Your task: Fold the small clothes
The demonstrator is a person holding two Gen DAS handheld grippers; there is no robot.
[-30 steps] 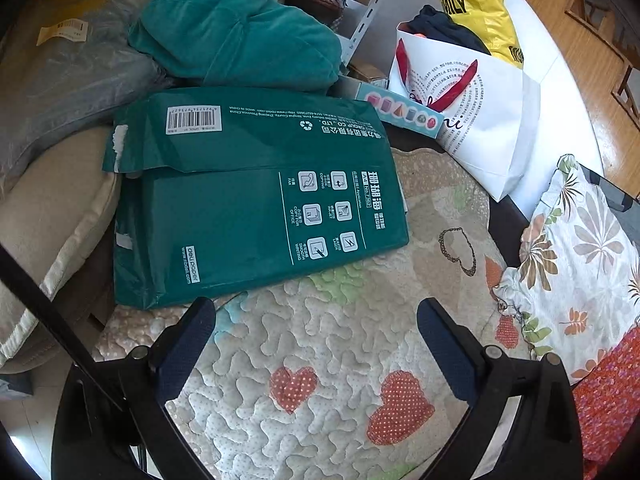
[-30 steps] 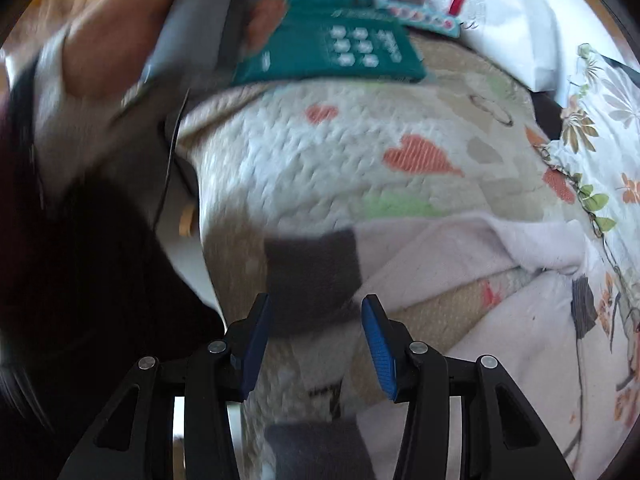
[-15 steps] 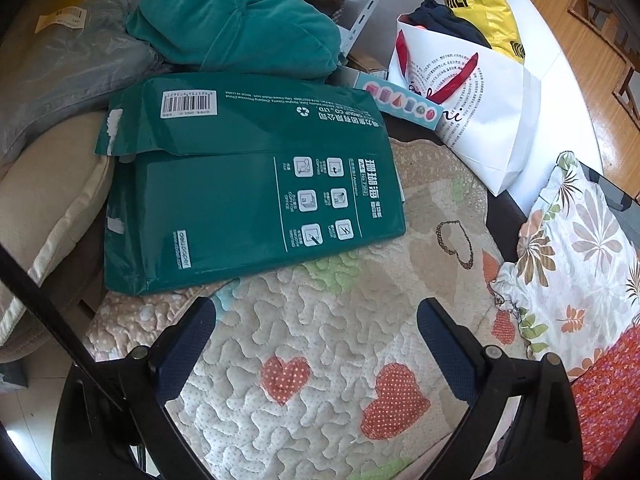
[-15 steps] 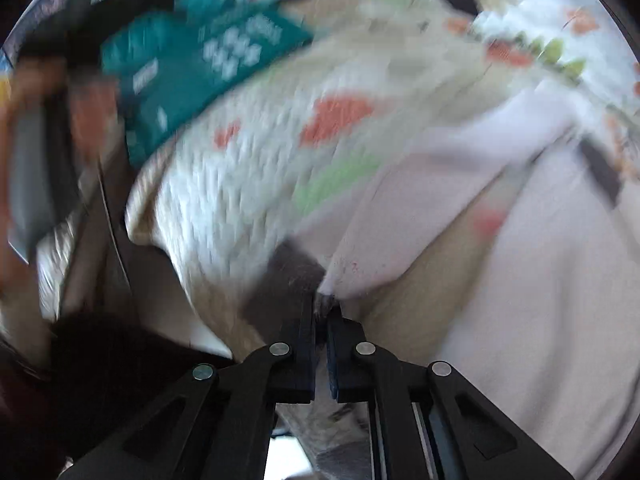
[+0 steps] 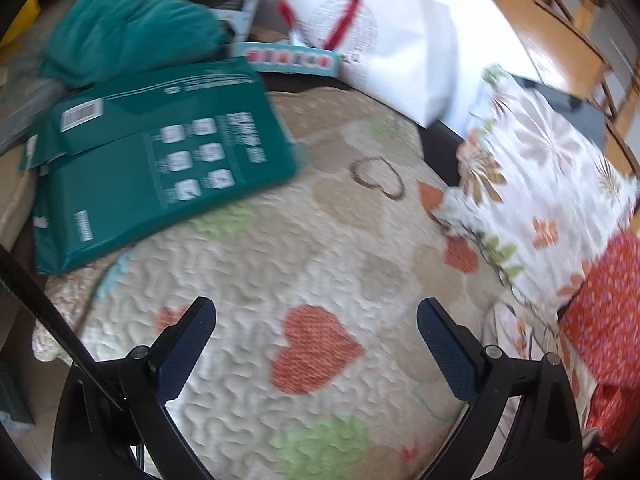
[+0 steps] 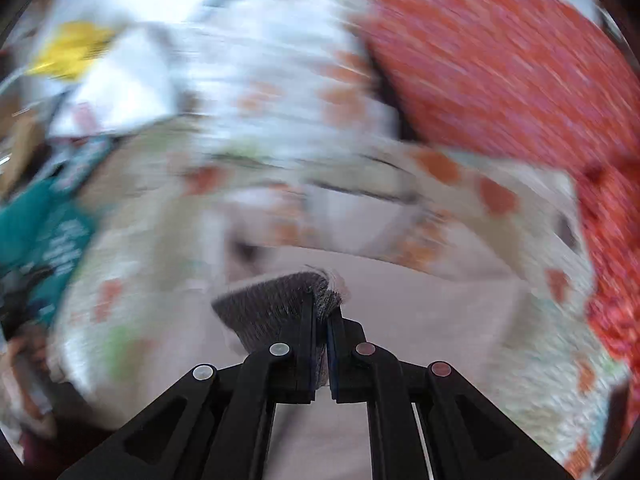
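Observation:
My right gripper (image 6: 322, 312) is shut on the dark grey cuff (image 6: 272, 304) of a small pale pink garment (image 6: 420, 308), which trails away under the fingers over the heart-patterned quilt (image 6: 132, 240). The right wrist view is badly blurred. In the left wrist view my left gripper (image 5: 316, 320) is wide open above the quilt (image 5: 320, 248), with nothing between its blue pads (image 5: 184, 344). No garment shows in that view.
A teal paper package (image 5: 152, 160) lies on the quilt's far left, a teal cushion (image 5: 128, 32) behind it. A white shopping bag (image 5: 384, 48) stands at the back. A floral pillow (image 5: 536, 184) and red patterned fabric (image 5: 604, 304) lie to the right.
My right gripper closed on the grey cuff, then lifted and swung it right toward the red fabric while rolling. My left gripper shifted right over the quilt, still open.

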